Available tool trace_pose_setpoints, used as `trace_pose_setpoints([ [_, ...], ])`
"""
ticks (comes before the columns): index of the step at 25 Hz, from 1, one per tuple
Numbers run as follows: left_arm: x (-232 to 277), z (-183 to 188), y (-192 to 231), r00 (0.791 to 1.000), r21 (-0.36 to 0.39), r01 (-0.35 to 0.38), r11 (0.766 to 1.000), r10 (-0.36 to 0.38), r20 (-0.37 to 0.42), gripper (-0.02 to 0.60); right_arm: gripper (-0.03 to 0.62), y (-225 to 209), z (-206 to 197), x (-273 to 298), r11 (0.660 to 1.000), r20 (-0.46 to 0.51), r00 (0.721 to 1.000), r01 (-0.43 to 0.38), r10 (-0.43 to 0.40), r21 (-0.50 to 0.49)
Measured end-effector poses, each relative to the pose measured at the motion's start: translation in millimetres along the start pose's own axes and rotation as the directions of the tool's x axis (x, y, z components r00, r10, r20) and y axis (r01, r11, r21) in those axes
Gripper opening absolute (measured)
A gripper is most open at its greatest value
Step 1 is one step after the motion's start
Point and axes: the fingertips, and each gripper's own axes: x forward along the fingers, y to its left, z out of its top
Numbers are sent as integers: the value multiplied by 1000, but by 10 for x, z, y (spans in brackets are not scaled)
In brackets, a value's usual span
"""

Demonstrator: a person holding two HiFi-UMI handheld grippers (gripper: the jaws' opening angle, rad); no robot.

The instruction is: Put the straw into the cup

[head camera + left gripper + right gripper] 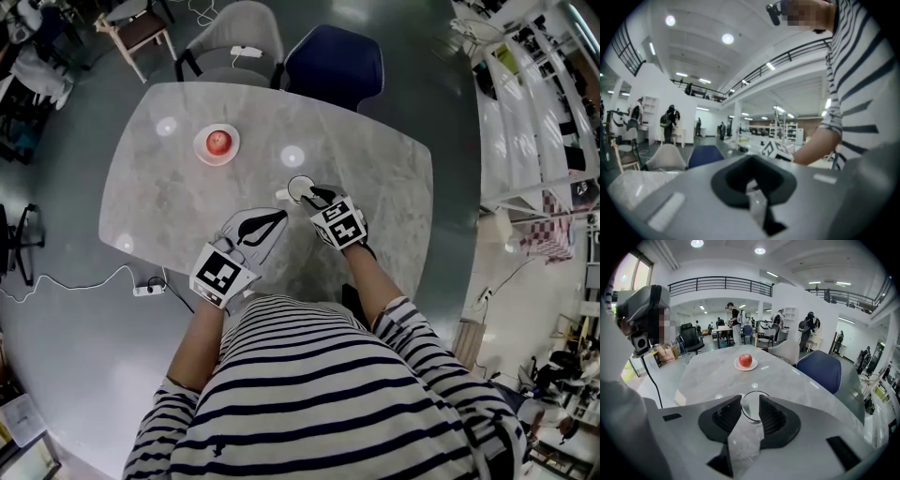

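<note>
Cup (751, 409) stands just ahead of the right gripper's (750, 399) parted jaws.

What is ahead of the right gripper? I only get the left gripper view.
Observer: A cup on the table, close ahead of the right gripper. It shows through the gap between the jaws.
Operator: Are those jaws holding anything?
Observer: No. They stand apart, and nothing is pressed between the pads. I can't make out a straw there.
</note>
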Motion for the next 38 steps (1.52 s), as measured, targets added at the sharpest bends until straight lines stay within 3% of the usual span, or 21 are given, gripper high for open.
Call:
trace_pose_setpoints([
  [4,24,32,7,1000,12,5,1000,-5,3,8,132,-29,88,-68,1000,34,999,6,-6,18],
  [16,95,114,-27,999,29,29,999,-29,16,8,132,-62,445,-554,999,195,980,35,-41,35],
  [28,167,252,-152,997,76,61,995,-64,38,8,81,118,974,-1434,996,456,886,93,-79,-7],
  [38,90,482,-216,994,114,71,991,-80,77,8,25,327,1231,-1954,986,588,801,165,-112,-36],
])
